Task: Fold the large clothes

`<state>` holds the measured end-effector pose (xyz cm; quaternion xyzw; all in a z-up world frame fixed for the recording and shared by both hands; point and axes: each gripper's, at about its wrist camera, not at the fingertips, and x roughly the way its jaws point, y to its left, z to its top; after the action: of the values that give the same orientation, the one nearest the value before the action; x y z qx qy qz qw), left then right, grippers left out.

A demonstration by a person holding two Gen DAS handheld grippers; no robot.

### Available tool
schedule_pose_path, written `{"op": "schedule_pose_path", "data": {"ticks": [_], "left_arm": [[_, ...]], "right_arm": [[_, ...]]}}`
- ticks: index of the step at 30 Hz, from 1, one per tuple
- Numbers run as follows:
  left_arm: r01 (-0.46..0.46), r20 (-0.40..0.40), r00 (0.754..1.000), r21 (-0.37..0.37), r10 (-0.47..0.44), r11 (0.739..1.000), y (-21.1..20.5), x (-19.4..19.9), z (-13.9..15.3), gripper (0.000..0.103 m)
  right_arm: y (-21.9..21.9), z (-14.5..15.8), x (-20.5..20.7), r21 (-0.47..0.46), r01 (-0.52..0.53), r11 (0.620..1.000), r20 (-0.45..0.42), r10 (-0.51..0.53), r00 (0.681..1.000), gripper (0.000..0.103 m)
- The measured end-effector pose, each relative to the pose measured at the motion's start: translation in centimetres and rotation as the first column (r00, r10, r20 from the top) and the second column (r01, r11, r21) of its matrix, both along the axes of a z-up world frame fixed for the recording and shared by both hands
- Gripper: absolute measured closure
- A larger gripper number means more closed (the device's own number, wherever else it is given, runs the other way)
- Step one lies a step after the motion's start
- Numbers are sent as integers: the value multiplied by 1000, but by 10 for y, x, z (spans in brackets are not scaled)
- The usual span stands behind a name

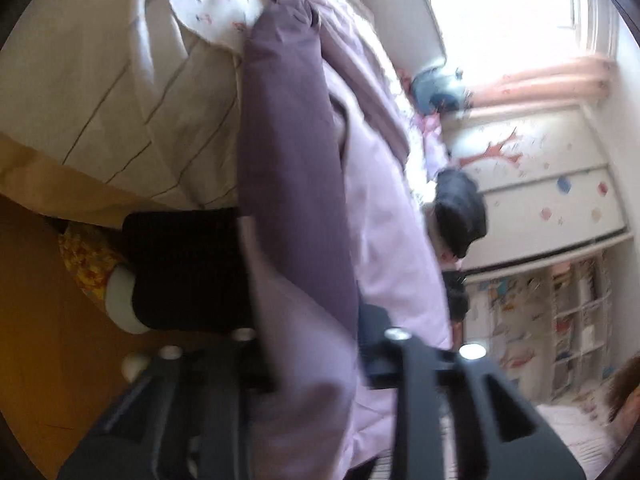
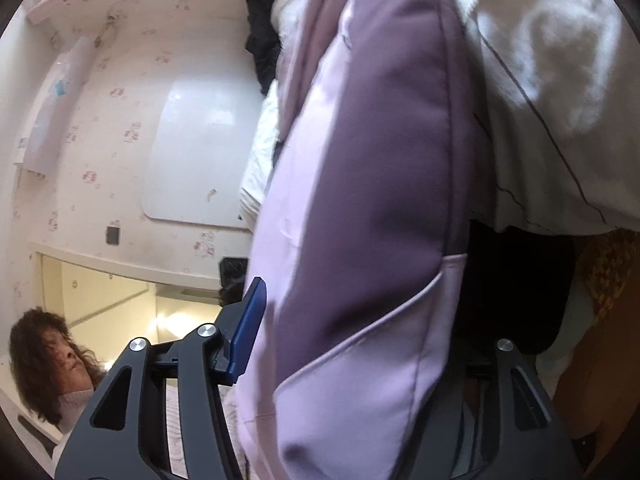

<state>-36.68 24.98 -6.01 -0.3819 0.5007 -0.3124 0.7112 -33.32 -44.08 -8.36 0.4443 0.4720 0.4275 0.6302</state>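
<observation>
A large padded garment in lilac and darker purple (image 1: 296, 168) hangs lengthwise through the left wrist view. It passes between the fingers of my left gripper (image 1: 312, 344), which is shut on its cloth. In the right wrist view the same garment (image 2: 380, 160) fills the middle of the picture. My right gripper (image 2: 360, 344) is shut on it: the blue pad of the left finger (image 2: 246, 328) presses against the lilac edge. The garment and a dark shape behind it mostly hide the right finger.
A white quilt with thin dark lines (image 1: 120, 92) lies on the bed behind the garment, over a wooden floor (image 1: 36, 320). A black shape (image 1: 188, 268) sits low beside the bed. Dark clothes (image 1: 460, 212) and a bookshelf (image 1: 576, 320) are at right. A person's head (image 2: 48, 356) is at lower left.
</observation>
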Motion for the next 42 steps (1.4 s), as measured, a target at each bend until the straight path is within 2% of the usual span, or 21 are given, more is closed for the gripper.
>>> {"op": "schedule_pose_path", "data": {"ticks": [1,4,6,7,8,9,10,12,13,15,17,19,23,25,29,31,33,36,38,41,42], "left_arm": [[-18,32,999,-13,18,1000,1,-3,11,83],[-24,117,993,-63,32,998,2,-8,34,83],[2,100,995,-83,6,997,7,-3,30,80],[18,70,998,-111,-10,994,8,-1,22,67],[38,34,999,-141,-34,989,8,1,12,42],[52,-13,998,-153,-55,987,5,3,0,31],[56,-71,995,-141,-66,988,3,3,-15,22],[48,-110,992,-138,-64,989,1,1,-29,22],[44,-102,993,-158,-61,986,-1,-2,-30,22],[30,-73,996,-144,-41,989,-7,-8,-23,41],[1,-51,999,-102,-6,995,-16,-14,-9,74],[-41,-3,999,-89,41,995,-19,-18,16,84],[-94,135,985,-85,105,992,-24,-26,87,88],[-72,219,972,-83,89,994,-33,-34,125,88],[34,356,935,-72,-6,997,-39,-59,163,88],[94,334,940,-39,-75,995,-37,-64,152,87],[162,237,960,-28,-151,986,-34,-66,119,82],[246,74,967,-21,-244,969,-33,-67,56,67],[214,2,977,-48,-214,976,-23,-64,22,42],[158,-27,986,-118,-162,980,-13,-56,-4,23],[149,-29,988,-136,-155,979,-17,-53,-7,21]], "right_arm": [[1,8,1,-4,12,1000,24,-12,1000,73],[2,27,-1,-13,4,1000,75,-3,997,76],[4,22,2,-27,-36,999,46,38,998,76],[4,16,4,-19,-59,998,18,59,998,73],[4,8,4,-23,-77,997,-13,77,997,73],[5,0,4,-29,-86,996,-37,85,996,73],[4,-5,4,-22,-88,996,-52,87,995,72],[4,-7,0,-19,-71,997,-41,70,997,72],[4,-5,-2,-24,-57,998,-23,57,998,73],[4,3,-8,-31,-28,999,8,28,1000,82],[3,14,-13,-28,4,1000,43,-3,999,85],[4,32,-16,7,40,999,86,-40,995,87],[3,72,-16,78,76,994,182,-90,979,87],[-2,90,-20,137,72,988,225,-102,969,87],[-28,108,-42,161,46,986,287,-91,954,87],[-38,94,-52,96,18,995,242,-41,969,84],[-40,60,-58,2,-26,1000,143,26,989,79],[-33,6,-65,-7,-125,992,4,125,992,62],[-30,-13,-69,24,-133,991,-31,134,991,53],[-35,-30,-69,96,-101,990,-43,106,993,50],[-37,-30,-68,120,-88,989,-30,92,995,50]]}}
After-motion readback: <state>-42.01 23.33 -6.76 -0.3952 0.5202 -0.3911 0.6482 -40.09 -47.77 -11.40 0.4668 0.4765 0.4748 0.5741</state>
